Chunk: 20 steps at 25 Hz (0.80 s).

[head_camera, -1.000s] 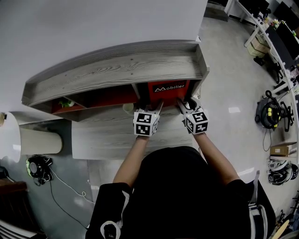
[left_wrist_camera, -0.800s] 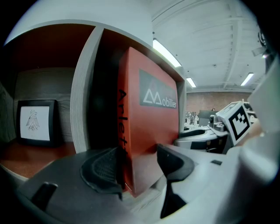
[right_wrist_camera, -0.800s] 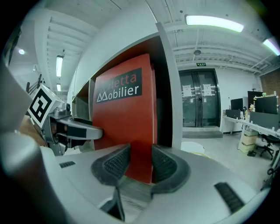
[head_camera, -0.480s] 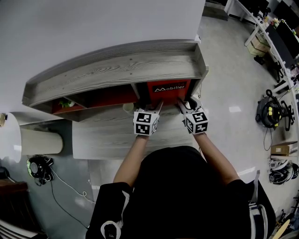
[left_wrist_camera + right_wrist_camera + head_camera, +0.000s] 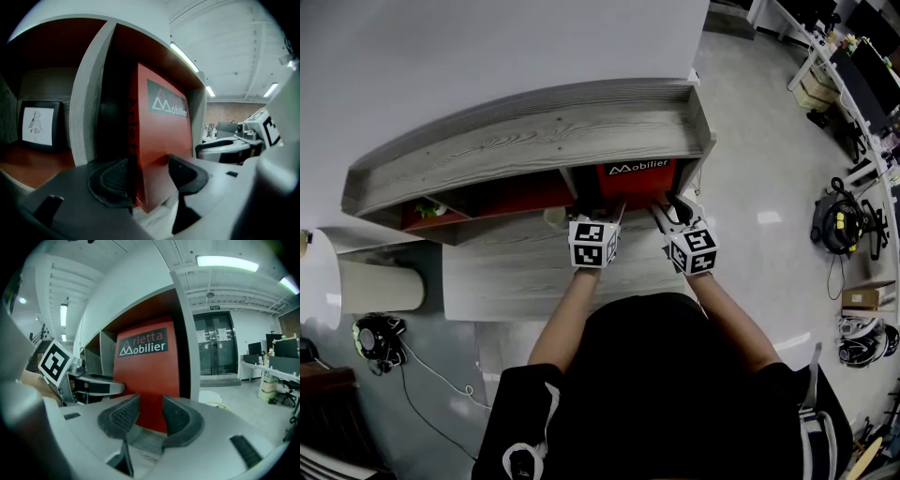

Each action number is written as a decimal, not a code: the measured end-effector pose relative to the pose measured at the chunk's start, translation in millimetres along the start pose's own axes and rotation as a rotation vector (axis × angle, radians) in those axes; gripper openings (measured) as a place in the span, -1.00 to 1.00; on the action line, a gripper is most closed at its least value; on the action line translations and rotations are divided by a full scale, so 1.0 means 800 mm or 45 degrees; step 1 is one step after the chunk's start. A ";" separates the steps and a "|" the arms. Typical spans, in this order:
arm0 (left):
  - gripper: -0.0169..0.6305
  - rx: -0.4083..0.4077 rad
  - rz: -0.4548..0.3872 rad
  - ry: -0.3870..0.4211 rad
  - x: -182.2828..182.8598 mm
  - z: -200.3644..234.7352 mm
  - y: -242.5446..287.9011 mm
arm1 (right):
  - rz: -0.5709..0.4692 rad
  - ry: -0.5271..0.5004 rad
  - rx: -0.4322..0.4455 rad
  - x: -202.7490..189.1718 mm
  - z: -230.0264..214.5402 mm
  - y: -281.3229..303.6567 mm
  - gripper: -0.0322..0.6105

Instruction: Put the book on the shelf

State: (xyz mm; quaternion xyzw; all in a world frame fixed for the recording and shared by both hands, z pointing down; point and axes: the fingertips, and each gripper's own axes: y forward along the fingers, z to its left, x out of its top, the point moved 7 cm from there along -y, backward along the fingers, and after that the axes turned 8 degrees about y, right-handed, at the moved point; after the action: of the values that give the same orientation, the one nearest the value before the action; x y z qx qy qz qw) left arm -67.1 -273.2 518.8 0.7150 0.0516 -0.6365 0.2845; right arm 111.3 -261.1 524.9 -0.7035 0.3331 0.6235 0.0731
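A pale roll [image 5: 380, 285] lies at the far left, beside the bench [image 5: 506, 272]. On the bench stands the grey wooden shelf [image 5: 534, 131], its inside red. A small framed picture [image 5: 40, 125] leans in one of its left compartments, on the far side of an upright divider [image 5: 86, 103].

The left hand-held gripper [image 5: 149, 176] is at the left front corner of the book [image 5: 637, 180]. Its jaws stand wide apart with the book's lower corner between them. One pad lies along the spine side and the other is in front of the cover, so the corner is straddled, not clamped.

The red book stands upright in the shelf's rightmost compartment, its printed cover facing out toward the person.

The right hand-held gripper [image 5: 150, 416] points straight at the cover's right part. Its jaws are a narrow gap apart with nothing held between them, and their tips are at or just short of the cover.

Beyond the shelf's right end is open floor, with a yellow and black machine [image 5: 839, 225] well off to the right.
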 end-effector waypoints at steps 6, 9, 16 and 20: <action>-0.18 -0.033 0.014 -0.057 -0.006 -0.001 0.011 | 0.061 0.007 0.062 -0.014 0.008 0.020 -0.45; -0.20 -0.042 0.036 -0.079 -0.011 -0.001 0.017 | 0.074 0.014 0.065 -0.017 0.005 0.028 -0.47; -0.21 -0.026 0.029 -0.102 -0.012 -0.001 0.022 | 0.069 0.028 0.048 -0.015 0.003 0.033 -0.52; -0.21 -0.033 0.031 -0.115 -0.010 0.000 0.016 | 0.062 0.040 0.020 -0.013 0.001 0.039 -0.52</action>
State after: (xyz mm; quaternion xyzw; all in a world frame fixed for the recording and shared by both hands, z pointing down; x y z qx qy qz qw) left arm -62.9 -281.4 531.1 0.6824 0.0384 -0.6639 0.3035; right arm 92.8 -280.9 544.1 -0.7044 0.3562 0.6112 0.0581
